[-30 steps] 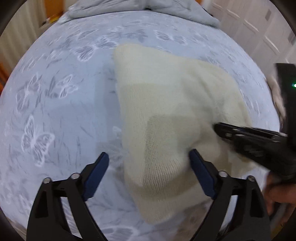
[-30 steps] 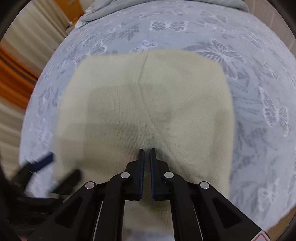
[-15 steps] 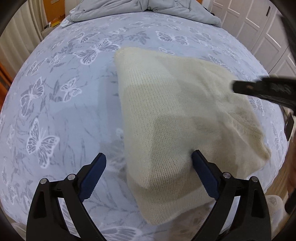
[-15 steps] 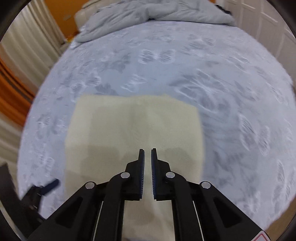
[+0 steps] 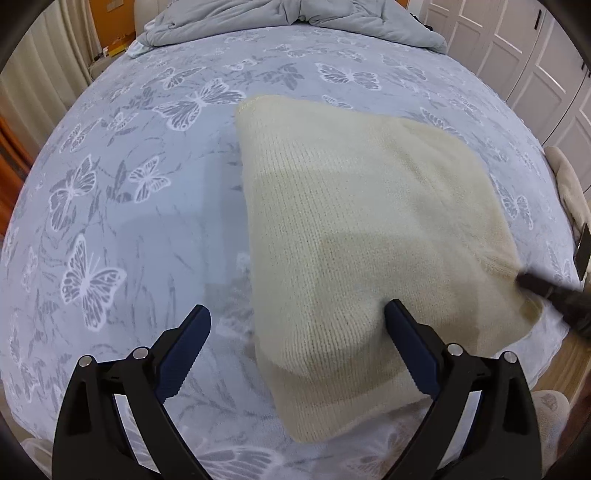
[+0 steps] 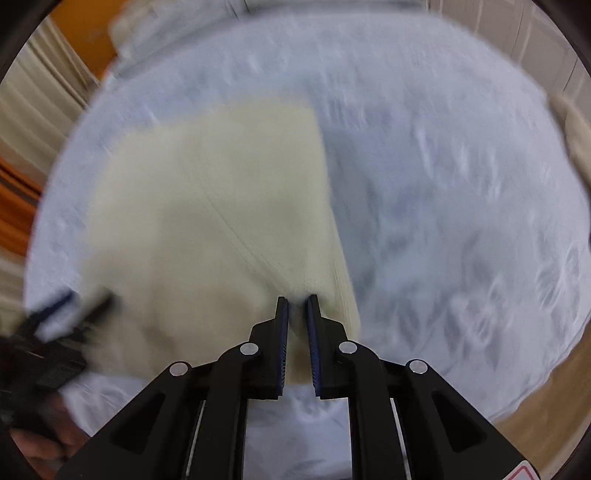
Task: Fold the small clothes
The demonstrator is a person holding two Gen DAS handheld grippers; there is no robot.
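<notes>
A cream knitted garment [image 5: 369, 221] lies folded flat on a butterfly-print bed sheet [image 5: 129, 184]. My left gripper [image 5: 297, 312] is open wide over the garment's near left edge, with one blue pad above the knit and the other above the sheet. My right gripper [image 6: 295, 299] is at the garment's [image 6: 207, 206] near right corner. Its jaws are opening, with a narrow gap and the cream fabric just at the tips; no firm pinch shows. In the left wrist view its dark tip [image 5: 528, 282] touches that puckered corner. The right wrist view is blurred.
A crumpled grey duvet [image 5: 295, 14] lies at the far end of the bed. White panelled doors [image 5: 535, 55] stand at the right, a beige cloth [image 5: 565, 184] hangs by the bed's right edge. Wood floor [image 6: 546, 398] shows past the near edge. A hand [image 6: 37, 443] holds the left gripper [image 6: 70, 306].
My right gripper has swung from the middle of the garment out to its near right corner and its pads have parted slightly. The left gripper has stayed open in place.
</notes>
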